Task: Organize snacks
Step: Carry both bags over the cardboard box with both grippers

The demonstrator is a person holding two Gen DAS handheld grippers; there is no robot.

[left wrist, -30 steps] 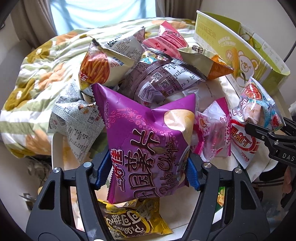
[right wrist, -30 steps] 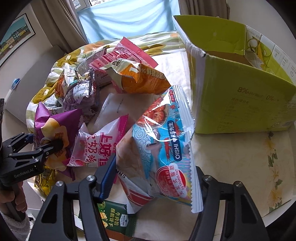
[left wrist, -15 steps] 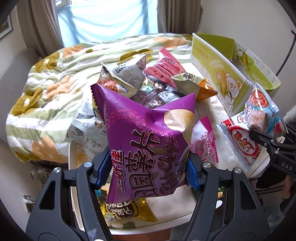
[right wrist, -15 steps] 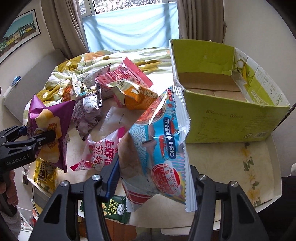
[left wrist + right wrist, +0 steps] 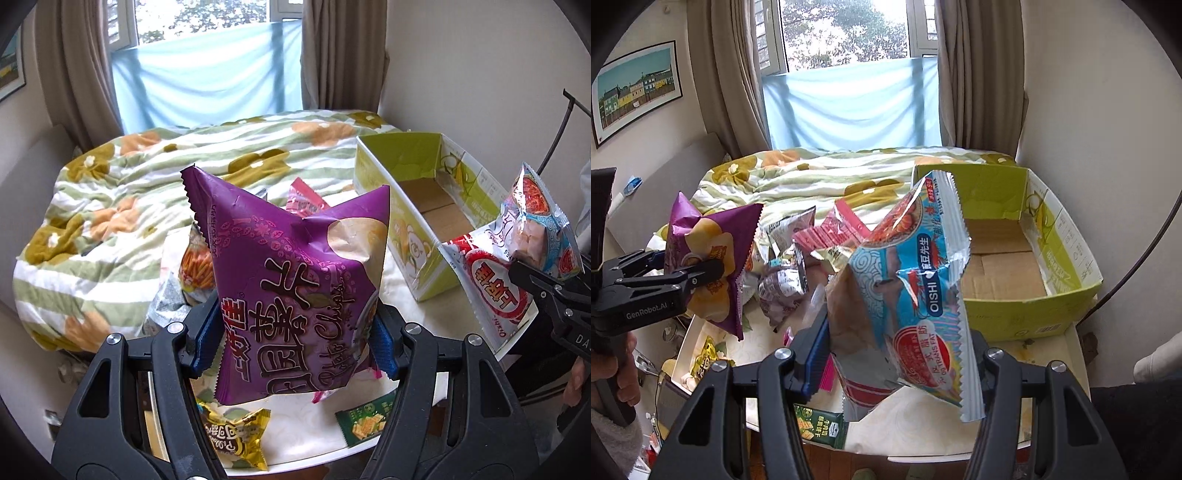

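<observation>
The purple puffed bag of potato chips (image 5: 295, 306) stands upright between the fingers of the left tool (image 5: 291, 345), which pinches it low on both sides, so the bag hangs free above the surface and does not drag on the other packets. The blue and red crinkly shrimp-cracker bag (image 5: 912, 306) is pinched in the same way by the right tool (image 5: 897, 350), tilted a little toward the box. Both bags are held in the air, I think because they are on the way to the green open cardboard box (image 5: 1027, 266), which lies ahead and to the right of the right tool, its bottom bare.

Ahead of the left tool a heap of loose snack packets (image 5: 798, 258) waits on the white surface (image 5: 1027, 362). Just under the tools lie a small yellow packet (image 5: 236, 443) and a dark green cracker packet (image 5: 369, 428). Beyond the heap lies a flowered green quilt (image 5: 122, 221).
</observation>
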